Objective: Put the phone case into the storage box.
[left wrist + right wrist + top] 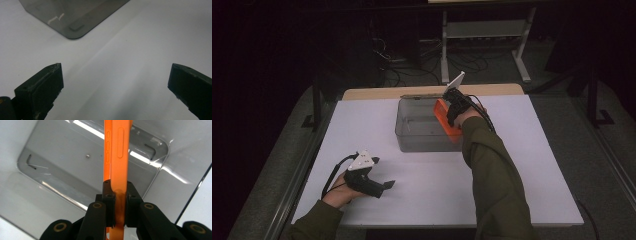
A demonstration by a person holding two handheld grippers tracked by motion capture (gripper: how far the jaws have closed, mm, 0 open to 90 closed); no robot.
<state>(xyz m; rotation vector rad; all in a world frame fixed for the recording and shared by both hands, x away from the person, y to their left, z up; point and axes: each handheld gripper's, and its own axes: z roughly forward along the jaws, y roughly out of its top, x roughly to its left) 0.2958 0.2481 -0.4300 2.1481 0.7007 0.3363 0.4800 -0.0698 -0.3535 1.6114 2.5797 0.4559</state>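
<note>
A flat orange case [443,116] with oval side buttons hangs edge-on over the right end of a clear grey plastic bin [409,131]. My right gripper [452,112] is shut on the orange case [117,157], its jaws pressing both faces near the lower end, above the bin's bare floor [75,170]. My left gripper [384,186] rests near the table's front left, open, jaws wide apart with nothing between them [115,85]. A corner of the bin [75,22] lies ahead of it.
The white table [422,190] has a wooden strip [377,93] along its far edge. Beyond it stand a white frame [484,35] and floor cables [412,65] in the dark. A grey floor borders both sides.
</note>
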